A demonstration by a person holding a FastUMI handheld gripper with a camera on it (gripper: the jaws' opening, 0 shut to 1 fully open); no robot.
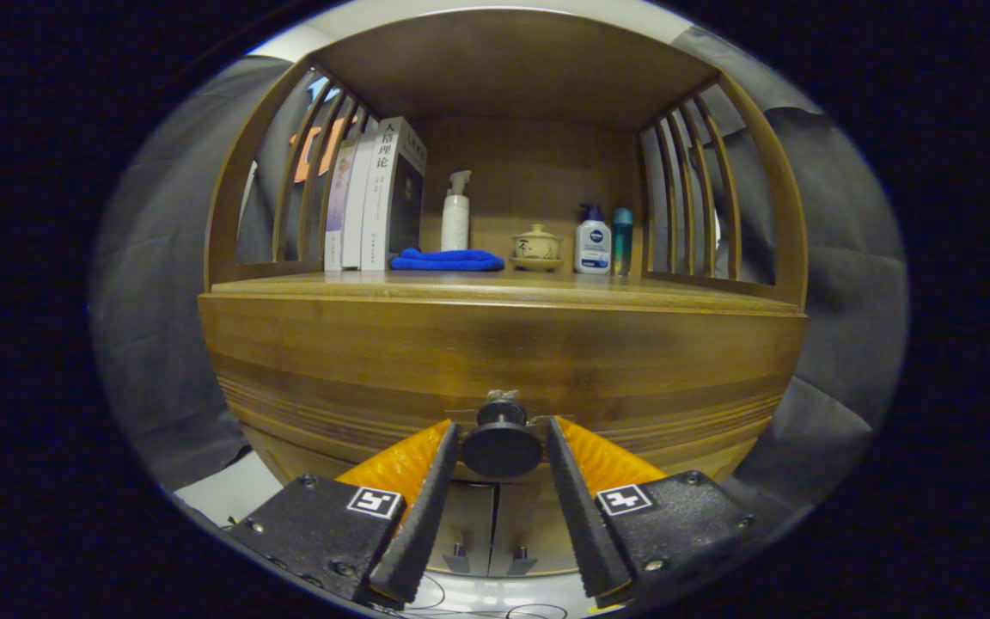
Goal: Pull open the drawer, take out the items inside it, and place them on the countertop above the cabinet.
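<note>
Wooden cabinet, closed drawer front, claw fingers flanking knob, contact unclear, drawer contents hidden

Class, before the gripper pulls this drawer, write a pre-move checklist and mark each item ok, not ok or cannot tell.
1. Drawer knob sits between the fingers: ok.
2. Gripper clamped on the knob: cannot tell; the fingers flank it closely, contact unclear.
3. Drawer front closed, ready to pull: ok.
4. Free countertop in front of the blue cloth and lidded cup: ok.
5. Items inside the drawer: cannot tell, drawer shut.
6. Lower cabinet doors closed, out of the way: ok.
</note>
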